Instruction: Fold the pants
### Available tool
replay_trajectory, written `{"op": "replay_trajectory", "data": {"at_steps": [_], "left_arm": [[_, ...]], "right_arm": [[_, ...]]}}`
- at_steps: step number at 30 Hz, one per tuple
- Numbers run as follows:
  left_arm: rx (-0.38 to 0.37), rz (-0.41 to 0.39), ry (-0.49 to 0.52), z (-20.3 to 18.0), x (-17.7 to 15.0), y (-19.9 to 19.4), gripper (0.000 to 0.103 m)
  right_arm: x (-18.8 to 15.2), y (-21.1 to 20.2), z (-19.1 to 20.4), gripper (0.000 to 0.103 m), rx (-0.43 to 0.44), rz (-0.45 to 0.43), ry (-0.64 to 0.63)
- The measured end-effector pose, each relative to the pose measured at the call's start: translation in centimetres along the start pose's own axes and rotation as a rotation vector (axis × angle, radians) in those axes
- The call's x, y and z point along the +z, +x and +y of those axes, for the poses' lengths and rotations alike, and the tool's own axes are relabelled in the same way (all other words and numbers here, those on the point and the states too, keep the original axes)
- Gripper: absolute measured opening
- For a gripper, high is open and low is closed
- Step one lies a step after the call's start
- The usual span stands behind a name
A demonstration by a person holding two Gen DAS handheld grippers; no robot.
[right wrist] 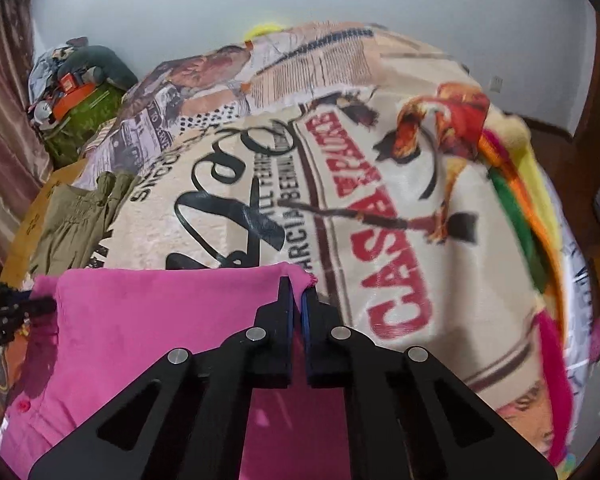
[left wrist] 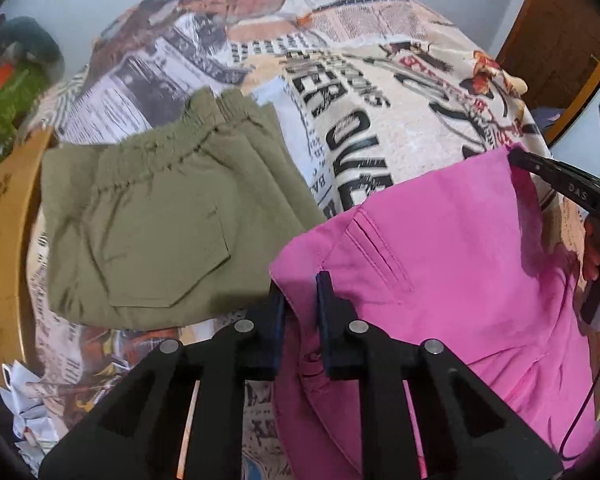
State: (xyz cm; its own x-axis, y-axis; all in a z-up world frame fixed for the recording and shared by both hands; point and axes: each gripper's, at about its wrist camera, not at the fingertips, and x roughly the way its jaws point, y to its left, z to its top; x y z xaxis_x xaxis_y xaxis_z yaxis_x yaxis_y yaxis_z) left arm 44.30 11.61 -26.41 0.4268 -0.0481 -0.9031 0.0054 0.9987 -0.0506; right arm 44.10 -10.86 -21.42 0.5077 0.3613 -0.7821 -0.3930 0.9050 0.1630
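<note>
A: What do we have on the left?

B: Green pants (left wrist: 148, 224), already folded, lie on the bed (left wrist: 380, 92) at the far left, beside a cardboard box (left wrist: 8, 216). We judge them done and set aside there to keep the middle free.

A: And the pink pants (left wrist: 452, 256)?

B: Near us, right of the green pair, held up off the bed. Our left gripper (left wrist: 300, 292) has its fingers narrowed on the near left edge, a fold of cloth between them.

A: And further right?

B: Our right gripper (right wrist: 296, 292) has its fingers almost closed, pinching the far right corner by the hem. We hold two edges so the cloth hangs flat and taut between them, probably so we can lay one half over the other.

A: Risk?

B: A thin pinch at the corner could slip.
</note>
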Motion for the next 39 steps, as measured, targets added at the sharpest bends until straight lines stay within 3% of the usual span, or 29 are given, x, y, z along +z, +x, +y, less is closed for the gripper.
{"op": "replay_trajectory", "data": {"at_steps": [12,16,25,39], "left_arm": [[-0.027,-0.180,-0.047,0.3,3.5,-8.5,0.014],[-0.026,-0.214,-0.038,-0.5,3.6,-10.9,0.014],[-0.016,-0.226,0.011,-2.7,0.2,-14.1,0.014],[0.006,-0.210,0.087,-5.3,-7.0,-16.7,0.014]], "right_arm": [[3.1,-9.4,0.9,0.003,-0.013,-0.213,-0.002],[3.0,-11.7,1.5,0.003,-0.013,-0.248,-0.006],[-0.3,-15.3,2.1,0.003,-0.002,-0.260,-0.015],[-7.0,-19.1,2.4,0.003,0.063,-0.210,-0.018]]}}
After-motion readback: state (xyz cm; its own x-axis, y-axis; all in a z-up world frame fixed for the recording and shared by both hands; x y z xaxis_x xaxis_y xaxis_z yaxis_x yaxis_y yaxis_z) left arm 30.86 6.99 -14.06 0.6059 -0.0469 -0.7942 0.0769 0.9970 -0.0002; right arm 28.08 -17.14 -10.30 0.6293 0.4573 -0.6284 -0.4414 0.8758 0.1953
